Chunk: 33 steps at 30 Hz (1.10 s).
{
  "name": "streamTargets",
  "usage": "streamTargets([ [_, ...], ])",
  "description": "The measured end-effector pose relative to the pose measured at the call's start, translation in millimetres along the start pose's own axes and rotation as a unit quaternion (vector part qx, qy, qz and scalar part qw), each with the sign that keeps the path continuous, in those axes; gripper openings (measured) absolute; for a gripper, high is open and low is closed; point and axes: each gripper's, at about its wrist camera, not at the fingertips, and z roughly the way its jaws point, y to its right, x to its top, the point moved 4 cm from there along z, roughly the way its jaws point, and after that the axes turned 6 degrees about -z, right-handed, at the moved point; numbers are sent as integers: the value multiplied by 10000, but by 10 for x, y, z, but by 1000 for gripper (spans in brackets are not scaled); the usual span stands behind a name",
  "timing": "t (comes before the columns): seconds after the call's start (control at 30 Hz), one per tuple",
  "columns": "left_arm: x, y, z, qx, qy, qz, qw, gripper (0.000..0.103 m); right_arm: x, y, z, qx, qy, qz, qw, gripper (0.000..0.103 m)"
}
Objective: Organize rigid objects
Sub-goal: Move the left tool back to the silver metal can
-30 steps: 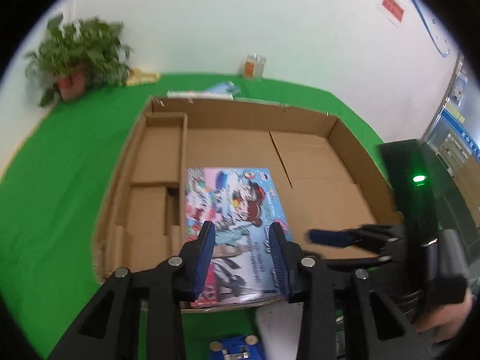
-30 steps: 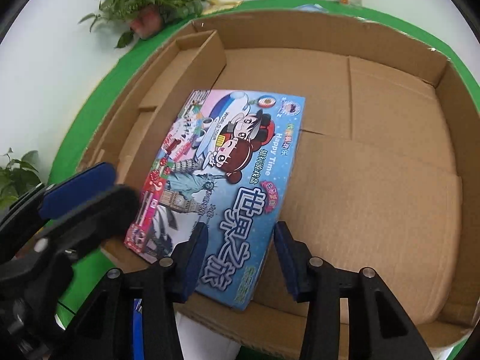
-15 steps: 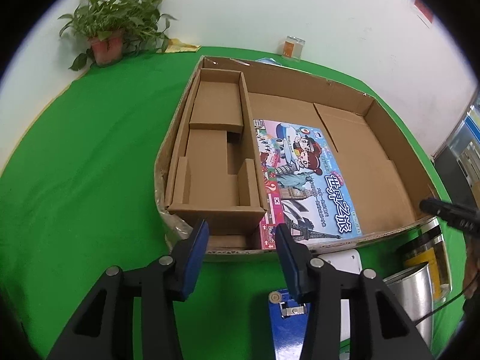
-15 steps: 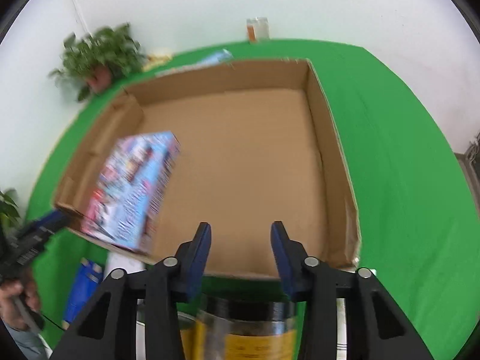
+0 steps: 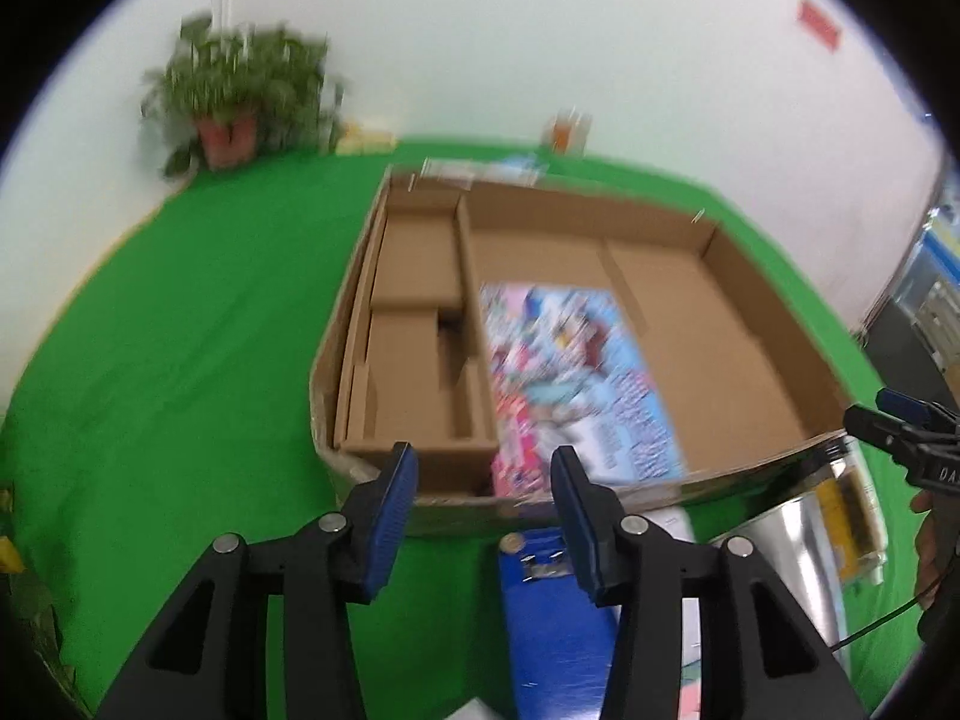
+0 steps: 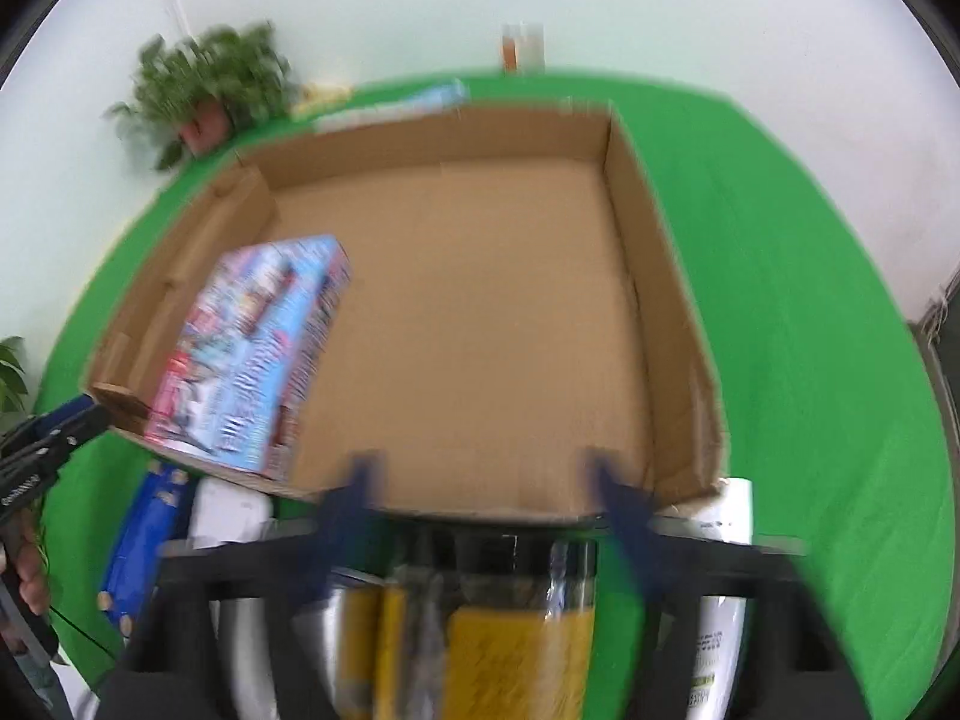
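A colourful game box (image 5: 576, 372) (image 6: 252, 354) lies flat in the left part of a big shallow cardboard box (image 5: 774, 312) (image 6: 648, 276), beside its cardboard insert (image 5: 414, 360). My left gripper (image 5: 483, 480) hangs over the box's near rim, its jaws opening with nothing between them. My right gripper (image 6: 486, 492) is blurred, its jaws opening wide above a silver tin (image 6: 510, 630) (image 5: 792, 546) with a yellow label and dark lid. The pads are not touching it. Each gripper shows at the edge of the other's view.
A blue box (image 5: 552, 612) (image 6: 150, 534) and white packets (image 6: 720, 546) lie on the green cloth in front of the cardboard box. A potted plant (image 5: 234, 102), a small jar (image 5: 567, 129) and flat packets stand at the back by the wall. A person's hand (image 6: 27, 570) holds the left gripper.
Both grippers have pulled back out of the cardboard box, leaving the game box lying inside. The right one now hangs over the silver tin with its jaws spread much wider. The left jaws widened slightly.
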Motion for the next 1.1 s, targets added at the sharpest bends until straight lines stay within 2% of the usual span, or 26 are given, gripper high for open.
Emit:
streamTargets([
  [0.03,12,68,-163,-84,326,100,9994,66,-5,-37,-131,-10,184,-69,9998,103],
  [0.07,19,130,-339,-94,645,167,9977,94,-21,-77,-275,44,341,-104,9994,103],
  [0.1,6,182,-474,-98,866,187,9960,102,-52,-100,-384,161,433,-75,9989,103],
  [0.13,-22,236,-579,-164,983,205,9948,102,-106,-121,-494,349,502,7,9981,103],
  [0.27,-267,400,-706,-557,556,148,9968,102,-525,-233,-716,1315,262,329,9904,103],
  [0.37,-496,448,-694,-741,197,-38,9970,102,-887,-338,-628,1573,-292,453,9861,102],
  [0.47,-714,539,-685,-1050,-179,-158,9942,102,-1182,-378,-461,1740,-767,706,9792,96],
  [0.6,-911,725,-767,-1259,-334,-13,9915,102,-1441,-456,-159,2090,-1291,1071,9634,90],
  [0.7,-971,794,-781,-1582,-609,-261,9852,102,-1612,-544,-49,2487,-1445,1225,9499,81],
  [0.83,-1091,848,-844,-1679,-838,-321,9817,101,-1724,-625,-120,2210,-1273,957,9622,81],
  [0.93,-1198,899,-873,-1828,-1019,-313,9774,101,-1926,-535,-343,1996,-1244,707,9694,81],
  [1.0,-1297,1000,-891,-2064,-1200,-244,9708,101,-2021,-488,-512,1865,-1233,577,9730,81],
  [1.1,-1448,1153,-861,-2323,-1472,-314,9609,101,-2241,-452,-821,1448,-1243,-8,9816,81],
])
